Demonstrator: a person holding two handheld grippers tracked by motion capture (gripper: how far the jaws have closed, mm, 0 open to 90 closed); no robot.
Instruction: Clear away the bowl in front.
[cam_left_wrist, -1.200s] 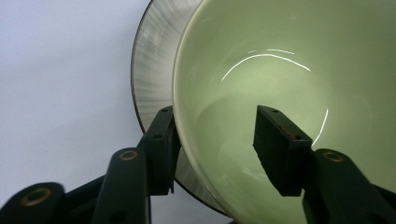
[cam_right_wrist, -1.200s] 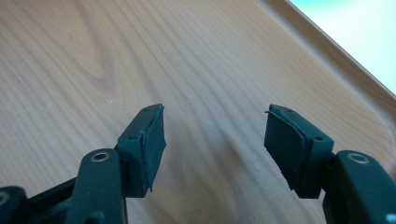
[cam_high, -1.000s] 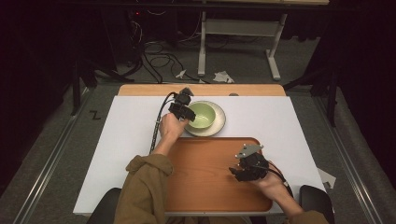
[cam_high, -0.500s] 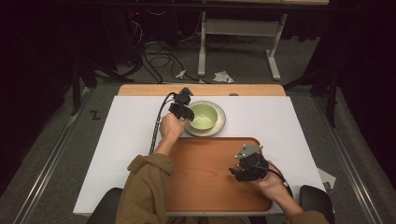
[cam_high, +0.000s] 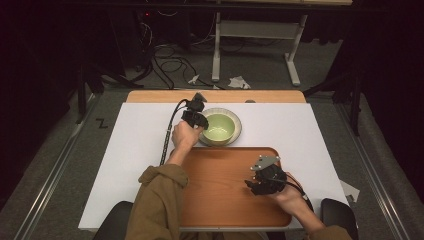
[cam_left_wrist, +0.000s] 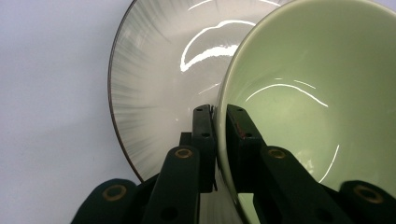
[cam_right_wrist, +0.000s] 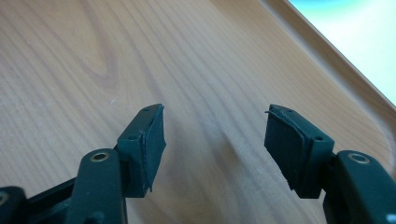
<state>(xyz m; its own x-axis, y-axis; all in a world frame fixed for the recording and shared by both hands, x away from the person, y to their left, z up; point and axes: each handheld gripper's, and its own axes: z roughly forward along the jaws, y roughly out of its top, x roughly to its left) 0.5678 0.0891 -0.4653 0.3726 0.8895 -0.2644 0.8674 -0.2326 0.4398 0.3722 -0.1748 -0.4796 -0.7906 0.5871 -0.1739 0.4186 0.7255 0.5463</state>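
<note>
Left gripper view: left gripper (cam_left_wrist: 219, 140) jaws just closed, pinching green bowl (cam_left_wrist: 317, 93) rim, bowl on plate (cam_left_wrist: 159, 79) | right gripper (cam_right_wrist: 215, 140) jaws spread over tray (cam_right_wrist: 93, 60)

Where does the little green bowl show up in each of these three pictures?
High view: the green bowl sits on a grey plate at the table's far middle, just beyond the wooden tray.
Left gripper view: the bowl takes up the right side, its rim pinched by the left hand-held gripper.
Right gripper view: tray wood, no bowl.
Shared landmark: the grey plate under the bowl.
</note>
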